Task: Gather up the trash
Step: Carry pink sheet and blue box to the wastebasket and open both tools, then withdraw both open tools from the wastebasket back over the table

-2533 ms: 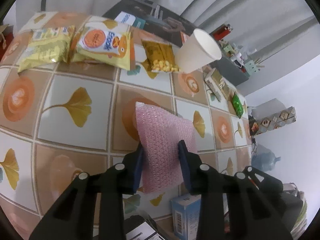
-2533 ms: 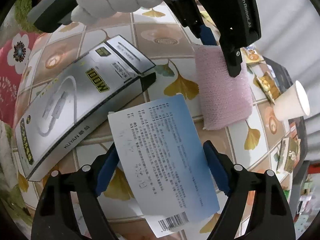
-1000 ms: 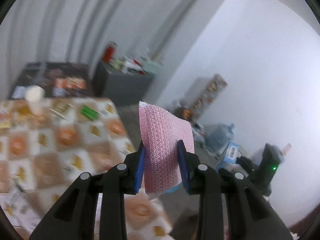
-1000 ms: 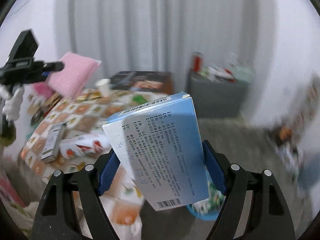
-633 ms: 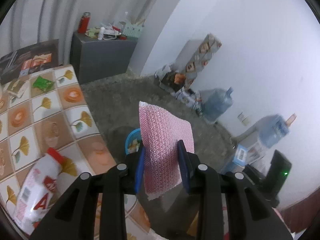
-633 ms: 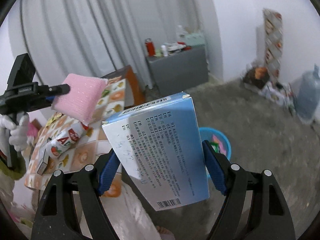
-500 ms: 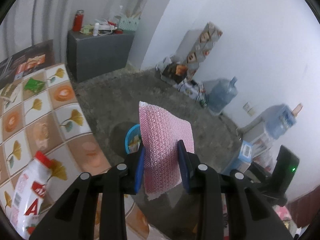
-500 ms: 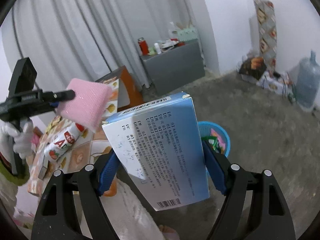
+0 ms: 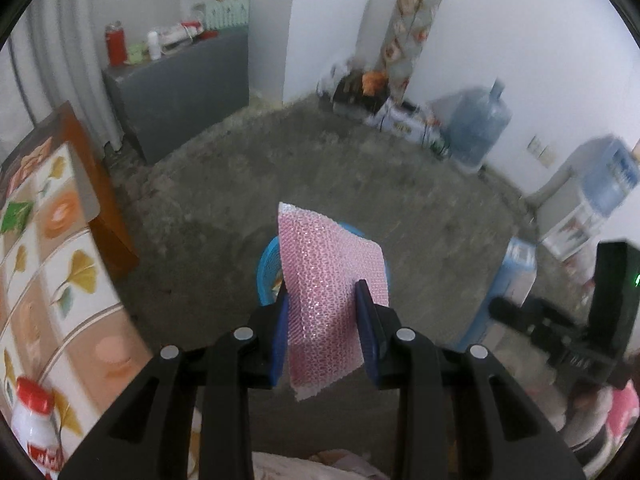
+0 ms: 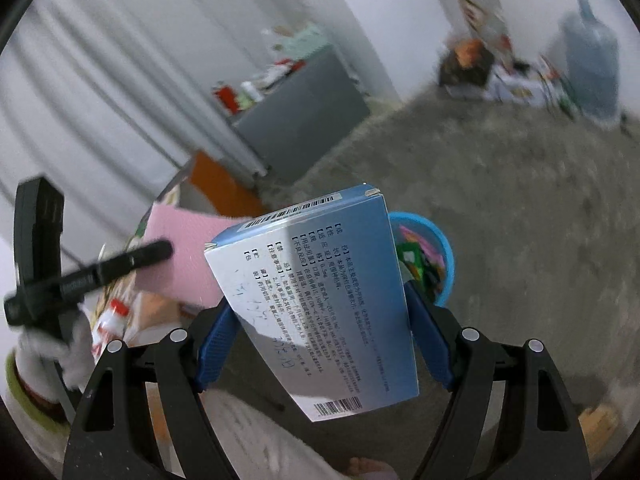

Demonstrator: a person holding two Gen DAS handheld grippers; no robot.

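My left gripper (image 9: 322, 300) is shut on a pink bubble-wrap pouch (image 9: 328, 276) and holds it in the air above a blue trash bin (image 9: 266, 264) on the floor; the pouch hides most of the bin. My right gripper (image 10: 320, 312) is shut on a blue-and-white carton (image 10: 316, 296) and holds it up beside the same bin (image 10: 438, 256), which holds colourful wrappers. The left gripper (image 10: 132, 258) with the pouch (image 10: 180, 252) shows at the left of the right wrist view. The right gripper with the carton (image 9: 516, 272) shows at the right of the left wrist view.
The tiled table (image 9: 52, 240) with a red-capped bottle (image 9: 34, 424) is at the left. A grey cabinet (image 9: 180, 84) stands by the curtain. Water jugs (image 9: 480, 124) and boxes line the far wall. The floor (image 9: 400, 184) is grey concrete.
Both grippers have swung away from the table and closer over the floor, each still holding its item. The blue bin now lies under the pouch and beside the carton.
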